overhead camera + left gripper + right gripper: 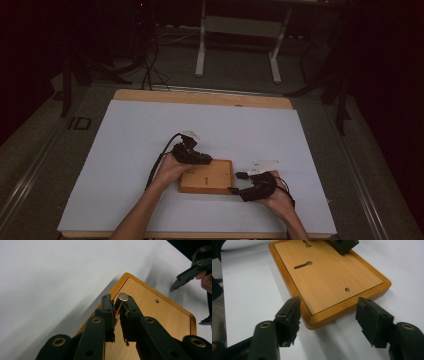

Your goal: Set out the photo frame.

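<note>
Wooden board [206, 177] flat on white sheet [125, 145], centre-front. Metal peg [123, 297] pinched in left gripper [117, 307], over board's 9 o'clock corner. Right gripper [328, 315] wide open, straddling board's 3 o'clock corner, not touching. Peg hole [347, 289] nearest right gripper.

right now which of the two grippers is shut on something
The left gripper, shut on a small metal peg over the wooden board. The right gripper is open, holding nothing.

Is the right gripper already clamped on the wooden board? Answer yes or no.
No: in the right gripper view the right gripper stands open, its jaws either side of the wooden board corner.
</note>
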`<state>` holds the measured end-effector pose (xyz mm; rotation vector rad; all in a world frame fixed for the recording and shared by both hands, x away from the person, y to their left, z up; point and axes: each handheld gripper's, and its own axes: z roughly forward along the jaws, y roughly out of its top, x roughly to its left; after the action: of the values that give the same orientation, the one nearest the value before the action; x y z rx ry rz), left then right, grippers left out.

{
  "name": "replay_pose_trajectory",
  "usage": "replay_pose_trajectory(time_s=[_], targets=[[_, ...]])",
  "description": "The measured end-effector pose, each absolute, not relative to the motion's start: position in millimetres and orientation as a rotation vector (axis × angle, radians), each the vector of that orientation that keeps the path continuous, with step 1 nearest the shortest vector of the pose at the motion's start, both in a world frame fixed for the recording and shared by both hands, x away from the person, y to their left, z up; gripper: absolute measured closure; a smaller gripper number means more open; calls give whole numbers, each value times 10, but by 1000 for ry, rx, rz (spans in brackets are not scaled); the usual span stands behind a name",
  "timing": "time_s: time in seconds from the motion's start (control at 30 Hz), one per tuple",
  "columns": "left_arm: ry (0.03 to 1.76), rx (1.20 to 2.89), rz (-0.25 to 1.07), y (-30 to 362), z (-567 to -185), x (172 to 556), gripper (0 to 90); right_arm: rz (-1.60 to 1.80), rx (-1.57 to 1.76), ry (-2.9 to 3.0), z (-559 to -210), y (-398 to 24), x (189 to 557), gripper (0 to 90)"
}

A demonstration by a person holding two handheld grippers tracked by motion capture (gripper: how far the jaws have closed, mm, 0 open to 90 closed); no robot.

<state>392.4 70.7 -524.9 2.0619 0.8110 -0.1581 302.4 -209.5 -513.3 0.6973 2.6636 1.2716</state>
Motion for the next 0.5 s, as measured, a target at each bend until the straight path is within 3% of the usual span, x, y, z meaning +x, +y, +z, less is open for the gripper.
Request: replay_pose_trajectory(time_s=[0.2,0.5], targets=[[821,2056,-195,717,-5252,3967,825,1253,712,2672,-5174,-2056,3022,236],[844,2036,-254,734,-5267,4027,825,1184,688,2679,-5246,-1965,2995,156]])
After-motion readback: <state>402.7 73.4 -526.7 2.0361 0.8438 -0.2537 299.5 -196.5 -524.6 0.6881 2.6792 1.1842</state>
